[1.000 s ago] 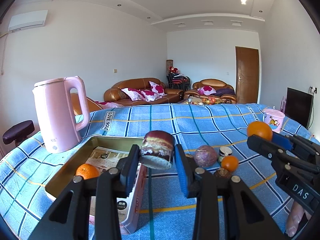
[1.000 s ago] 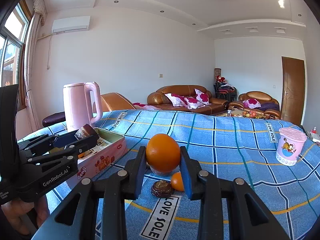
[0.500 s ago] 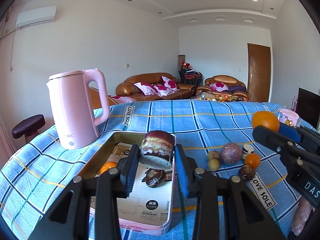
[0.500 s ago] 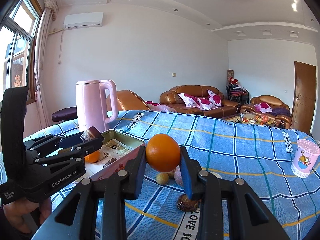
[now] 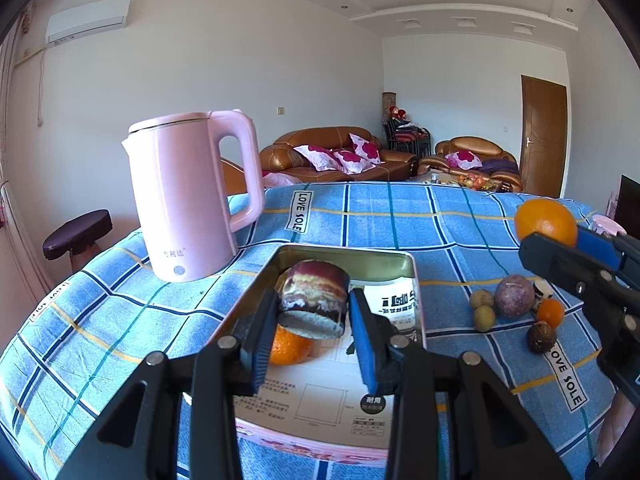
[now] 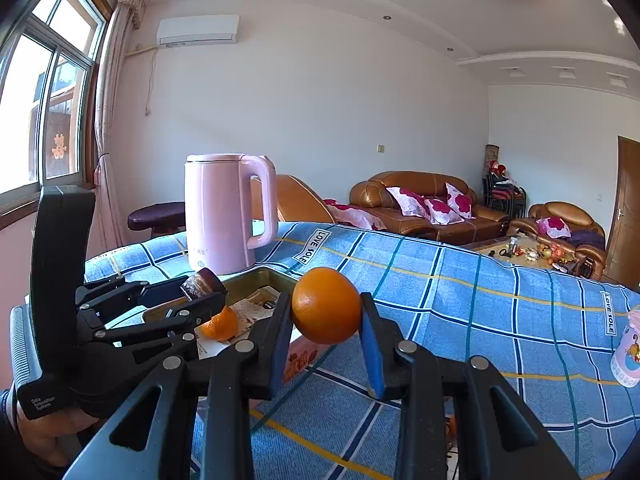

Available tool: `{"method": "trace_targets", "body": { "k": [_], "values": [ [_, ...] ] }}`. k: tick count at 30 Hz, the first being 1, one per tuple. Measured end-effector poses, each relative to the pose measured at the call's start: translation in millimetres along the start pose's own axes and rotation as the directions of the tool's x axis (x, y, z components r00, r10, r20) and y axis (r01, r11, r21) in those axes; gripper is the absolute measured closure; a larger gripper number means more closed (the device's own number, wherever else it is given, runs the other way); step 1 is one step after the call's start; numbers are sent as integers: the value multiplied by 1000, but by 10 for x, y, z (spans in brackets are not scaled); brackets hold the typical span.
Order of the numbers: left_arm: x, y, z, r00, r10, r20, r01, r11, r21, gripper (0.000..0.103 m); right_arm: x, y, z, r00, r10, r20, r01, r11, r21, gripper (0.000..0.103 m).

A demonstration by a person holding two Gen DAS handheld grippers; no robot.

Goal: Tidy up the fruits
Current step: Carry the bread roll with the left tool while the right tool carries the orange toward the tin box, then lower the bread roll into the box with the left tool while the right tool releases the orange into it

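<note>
kettle (image 5: 188, 196) far left on table (image 5: 400, 220), tin (image 5: 414, 280) just right of it, one orange (image 5: 290, 346) inside. loose fruit cluster (image 5: 512, 312) right of tin, cup (image 6: 630, 356) far right.

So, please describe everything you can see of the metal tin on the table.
The tin is a shallow rectangular tray, golden inside, pink with printed pictures outside. It lies flat on the blue checked cloth, beside the pink kettle. A printed paper sheet lines its floor, and a small orange rests on that. The left gripper holds a dark object over it.
</note>
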State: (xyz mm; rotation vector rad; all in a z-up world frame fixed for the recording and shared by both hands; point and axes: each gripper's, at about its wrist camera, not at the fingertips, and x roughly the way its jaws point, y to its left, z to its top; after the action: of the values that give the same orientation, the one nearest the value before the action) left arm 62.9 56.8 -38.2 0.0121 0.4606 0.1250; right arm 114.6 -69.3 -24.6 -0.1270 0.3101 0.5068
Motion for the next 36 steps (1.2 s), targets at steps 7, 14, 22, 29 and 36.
{"method": "trace_targets", "body": {
  "k": [7, 14, 22, 29, 36],
  "values": [
    [95, 139, -26, 998, 37, -44, -37, 999, -3, 65, 137, 132, 21, 999, 36, -18, -37, 999, -11, 69],
    [155, 200, -36, 995, 52, -81, -51, 999, 15, 65, 271, 225, 2, 997, 68, -46, -69, 998, -12, 69],
    [216, 286, -53, 992, 47, -116, -46, 999, 13, 65, 439, 322, -48, 991, 102, -85, -103, 995, -15, 69],
    [268, 267, -97, 988, 41, -150, -36, 999, 33, 65, 584, 373, -106, 984, 124, -128, -127, 992, -14, 69],
    [308, 269, -109, 984, 30, -173, -24, 999, 35, 65, 662, 407, -134, 977, 142, -158, -146, 989, -14, 69]
  ]
}}
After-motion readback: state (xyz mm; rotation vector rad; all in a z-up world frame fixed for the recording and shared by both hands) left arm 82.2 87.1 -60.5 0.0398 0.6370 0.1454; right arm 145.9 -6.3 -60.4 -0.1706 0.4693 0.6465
